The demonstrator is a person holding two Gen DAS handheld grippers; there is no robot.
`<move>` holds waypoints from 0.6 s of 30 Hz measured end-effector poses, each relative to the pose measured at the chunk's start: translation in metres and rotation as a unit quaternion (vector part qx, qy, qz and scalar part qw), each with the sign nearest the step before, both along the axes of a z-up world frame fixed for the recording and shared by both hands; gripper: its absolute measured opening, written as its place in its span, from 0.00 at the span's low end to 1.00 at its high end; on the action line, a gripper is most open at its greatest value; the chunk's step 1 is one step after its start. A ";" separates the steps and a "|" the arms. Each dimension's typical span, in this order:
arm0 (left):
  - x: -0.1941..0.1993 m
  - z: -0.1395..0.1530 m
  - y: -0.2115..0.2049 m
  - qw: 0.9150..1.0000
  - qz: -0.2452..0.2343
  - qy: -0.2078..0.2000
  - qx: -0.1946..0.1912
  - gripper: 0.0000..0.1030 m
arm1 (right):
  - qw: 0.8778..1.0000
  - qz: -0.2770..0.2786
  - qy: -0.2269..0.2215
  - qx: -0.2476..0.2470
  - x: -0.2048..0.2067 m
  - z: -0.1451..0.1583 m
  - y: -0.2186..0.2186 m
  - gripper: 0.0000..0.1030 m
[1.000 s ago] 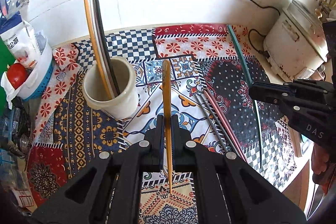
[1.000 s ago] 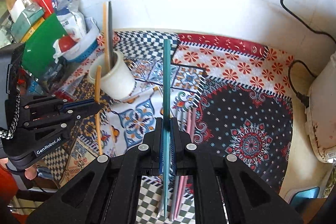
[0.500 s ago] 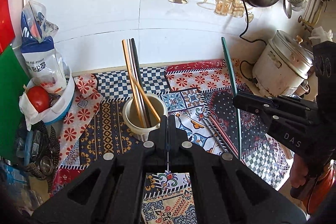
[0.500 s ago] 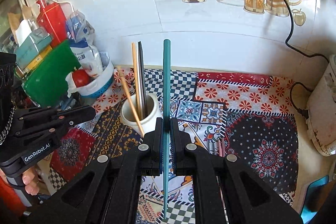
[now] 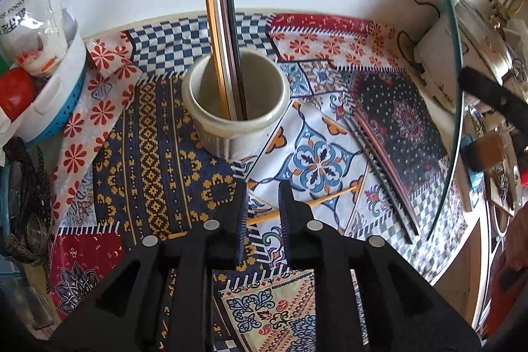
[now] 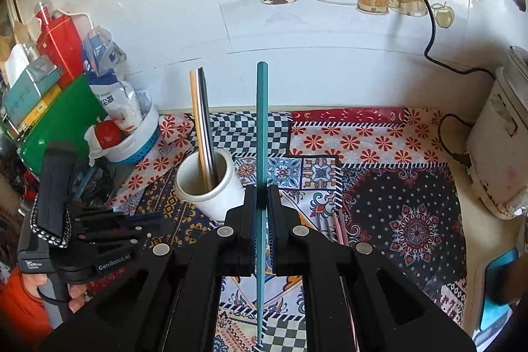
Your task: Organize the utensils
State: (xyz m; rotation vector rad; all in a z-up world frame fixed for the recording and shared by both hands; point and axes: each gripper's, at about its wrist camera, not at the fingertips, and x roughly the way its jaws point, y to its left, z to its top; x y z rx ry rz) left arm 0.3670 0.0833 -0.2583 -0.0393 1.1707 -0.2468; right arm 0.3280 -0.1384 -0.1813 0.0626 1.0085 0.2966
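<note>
We judge the sorting to be partway done: the cream ceramic cup (image 5: 236, 108) on the patchwork-patterned tablecloth (image 5: 155, 154) holds several upright chopsticks (image 5: 224, 22), orange, pale and dark, leaning against its rim, while others remain loose on the cloth. In the left wrist view our left gripper (image 5: 260, 203) hangs over the cloth just in front of the cup, pointing steeply down; its jaws are opening, a narrow gap between the ribbed pads, and nothing is pinched there. A thin orange chopstick (image 5: 330, 197) lies flat on the cloth beneath, crossing under the gap; whether the pads touch it we cannot tell, but it looks free. Further right a small bundle of pink and grey chopsticks (image 5: 379, 167) lies flat on the cloth, near the cup but apart from it. Our right gripper (image 6: 261, 203) is clamped narrow on a long teal chopstick (image 6: 262, 127), held upright with its top toward the wall, beside the cup and not yet over the mouth. The next move, as we read it, calls for carrying the teal stick over the cup, tipping it point-down and releasing it clear of the rim; the left needs to close squarely on the orange stick, which may roll or slip on the slick cloth.
</note>
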 end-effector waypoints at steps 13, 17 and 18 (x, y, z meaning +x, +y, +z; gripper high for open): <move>-0.002 -0.082 -0.052 0.983 -0.136 0.057 0.111 0.23 | 0.999 -0.018 0.031 -0.008 0.000 -0.022 -0.014 0.05; 0.004 -0.083 -0.064 0.979 -0.158 0.055 0.118 0.23 | 0.999 -0.021 0.033 -0.007 -0.001 -0.024 -0.016 0.05; 0.006 -0.084 -0.066 0.978 -0.162 0.056 0.119 0.23 | 0.999 -0.023 0.033 -0.008 -0.002 -0.024 -0.016 0.05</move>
